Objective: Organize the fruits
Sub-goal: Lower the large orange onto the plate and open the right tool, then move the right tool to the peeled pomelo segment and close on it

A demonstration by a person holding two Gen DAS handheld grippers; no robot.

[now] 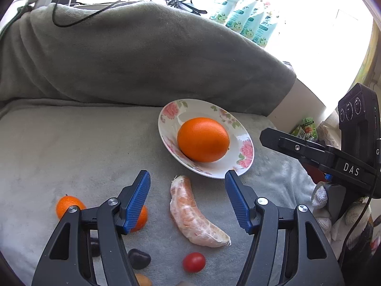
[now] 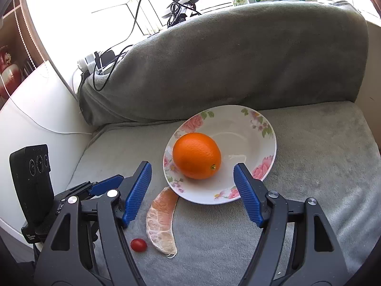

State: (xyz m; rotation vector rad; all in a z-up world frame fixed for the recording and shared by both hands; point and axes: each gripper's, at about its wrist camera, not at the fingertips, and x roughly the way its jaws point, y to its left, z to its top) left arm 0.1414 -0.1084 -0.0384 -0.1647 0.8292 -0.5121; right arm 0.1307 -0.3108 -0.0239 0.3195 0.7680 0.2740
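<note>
A big orange (image 1: 203, 139) (image 2: 196, 158) lies on the near left part of a white flowered plate (image 1: 246, 147) (image 2: 262, 124) on a grey cushion. Just in front of the plate lies a peeled citrus segment (image 1: 190, 212) (image 2: 162, 221), with a cherry tomato (image 1: 194, 262) (image 2: 138, 245) nearer still. Two small mandarins (image 1: 67, 205) (image 1: 142, 219) and dark nut-like pieces (image 1: 139, 258) sit to the left. My left gripper (image 1: 187, 175) hangs open above the segment, touching nothing. My right gripper (image 2: 192, 166) is open in front of the plate, with nothing held.
A backrest under a grey blanket (image 1: 142, 59) (image 2: 226, 59) rises behind the plate, with cables (image 2: 107, 66) trailing over it. Green tissue packs (image 1: 247, 19) stand at the back. A white armrest (image 2: 42, 109) borders the cushion on the left.
</note>
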